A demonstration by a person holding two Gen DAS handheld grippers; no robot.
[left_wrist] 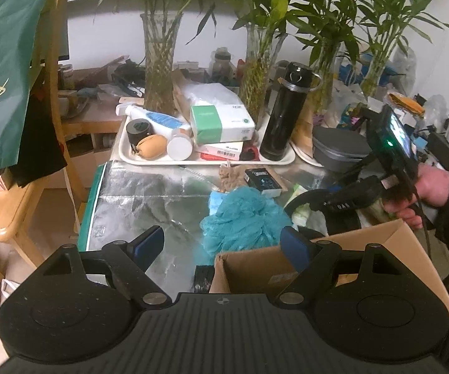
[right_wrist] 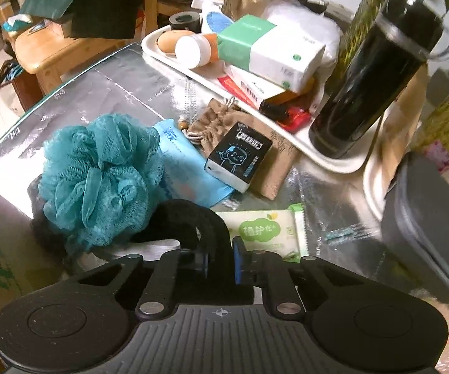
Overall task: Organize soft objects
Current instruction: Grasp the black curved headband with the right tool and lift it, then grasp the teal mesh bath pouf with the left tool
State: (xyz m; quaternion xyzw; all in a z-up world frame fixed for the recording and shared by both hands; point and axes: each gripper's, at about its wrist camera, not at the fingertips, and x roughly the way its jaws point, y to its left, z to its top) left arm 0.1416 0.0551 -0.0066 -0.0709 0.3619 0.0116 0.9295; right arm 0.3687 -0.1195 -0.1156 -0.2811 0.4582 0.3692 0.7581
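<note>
A teal mesh bath pouf point(left_wrist: 243, 221) point(right_wrist: 100, 177) lies on the silver foil-covered table. Beside it lie a light blue soft pack point(right_wrist: 187, 168), a tan drawstring pouch point(right_wrist: 215, 121) and a green-white wipes pack point(right_wrist: 265, 230). My right gripper point(right_wrist: 221, 265) is shut on a black fuzzy band point(right_wrist: 193, 221) that arcs up from its blue pads, just right of the pouf; it also shows in the left wrist view point(left_wrist: 305, 202). My left gripper point(left_wrist: 223, 244) is open and empty, over the table and the near edge of an open cardboard box point(left_wrist: 333, 258).
A white tray point(left_wrist: 149, 159) holds a black flask point(left_wrist: 286, 112), tissue box point(left_wrist: 221, 121), bottles and a tan pouch. A small black box point(right_wrist: 240, 159) lies on a brown envelope. A grey case point(right_wrist: 427, 227) sits right. Vases with bamboo stand behind; a wooden chair point(left_wrist: 12, 205) stands left.
</note>
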